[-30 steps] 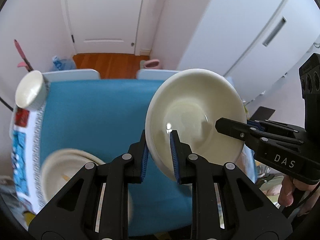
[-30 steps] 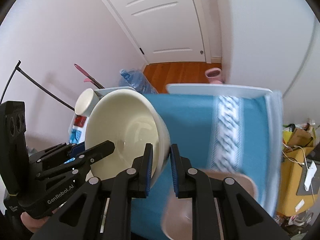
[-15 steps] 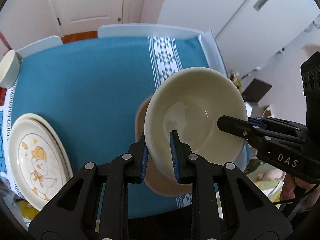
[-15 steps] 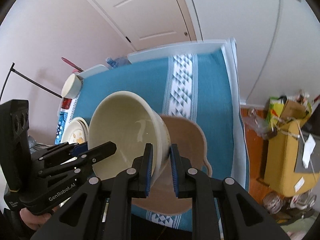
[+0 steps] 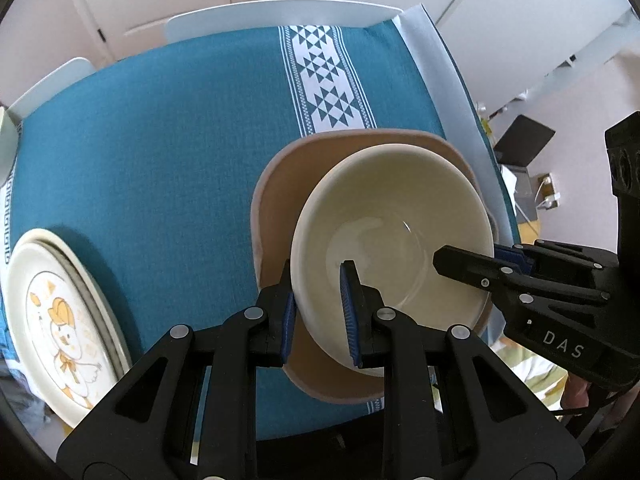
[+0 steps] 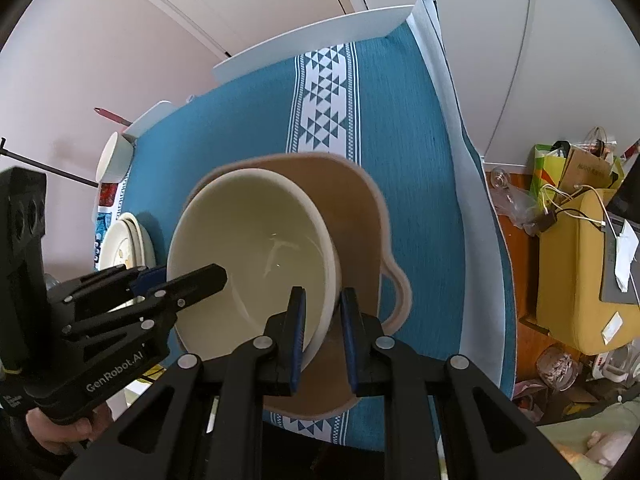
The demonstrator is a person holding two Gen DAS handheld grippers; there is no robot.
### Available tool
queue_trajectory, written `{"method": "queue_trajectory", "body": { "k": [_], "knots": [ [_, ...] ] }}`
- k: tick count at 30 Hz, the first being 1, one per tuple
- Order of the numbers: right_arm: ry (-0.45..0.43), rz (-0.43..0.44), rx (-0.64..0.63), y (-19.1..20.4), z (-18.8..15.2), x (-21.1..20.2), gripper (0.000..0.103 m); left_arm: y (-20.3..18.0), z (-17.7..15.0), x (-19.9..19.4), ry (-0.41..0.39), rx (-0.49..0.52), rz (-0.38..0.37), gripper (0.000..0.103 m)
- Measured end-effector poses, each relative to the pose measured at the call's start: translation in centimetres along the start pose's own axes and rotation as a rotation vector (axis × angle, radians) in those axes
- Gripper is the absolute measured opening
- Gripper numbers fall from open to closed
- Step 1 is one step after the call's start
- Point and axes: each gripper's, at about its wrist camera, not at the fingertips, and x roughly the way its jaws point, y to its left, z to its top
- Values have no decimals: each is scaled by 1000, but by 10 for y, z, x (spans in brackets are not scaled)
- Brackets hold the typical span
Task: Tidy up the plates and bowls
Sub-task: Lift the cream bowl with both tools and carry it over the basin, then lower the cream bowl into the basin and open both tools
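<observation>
Both grippers hold one cream bowl [image 5: 396,232] by its rim, over a tan handled bowl [image 5: 276,200] on the teal tablecloth. My left gripper [image 5: 318,312] is shut on the bowl's near-left rim. My right gripper [image 6: 322,332] is shut on the opposite rim. In the right wrist view the cream bowl [image 6: 256,248] sits just above or inside the tan bowl [image 6: 360,216]; contact cannot be told. The left gripper shows in the right wrist view [image 6: 180,284], and the right gripper in the left wrist view [image 5: 476,264].
A stack of cream plates with a duck picture [image 5: 60,320] lies at the table's left edge. A small white bowl [image 6: 114,156] stands at the far left corner. White chairs [image 5: 280,12] stand beyond the table. Clutter and a yellow box [image 6: 576,272] lie on the floor to the right.
Both grippers have carried the cream bowl down and forward toward the table. It now hangs low over the tan bowl, which fills more of both views.
</observation>
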Motion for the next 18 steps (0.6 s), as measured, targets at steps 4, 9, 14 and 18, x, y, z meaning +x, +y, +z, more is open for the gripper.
{"method": "queue_trajectory", "body": {
  "k": [4, 9, 14, 18],
  "knots": [
    [5, -10, 0, 0, -1, 3, 16, 1, 2, 3, 6, 9, 4, 18],
    [10, -37, -10, 5, -2, 5, 16, -5, 3, 4, 3, 51, 36, 18],
    [8, -82, -6, 8, -1, 2, 16, -9, 0, 4, 5, 77, 56, 18],
    [7, -106, -6, 10, -2, 2, 16, -9, 0, 1, 31, 92, 39, 18]
  ]
}}
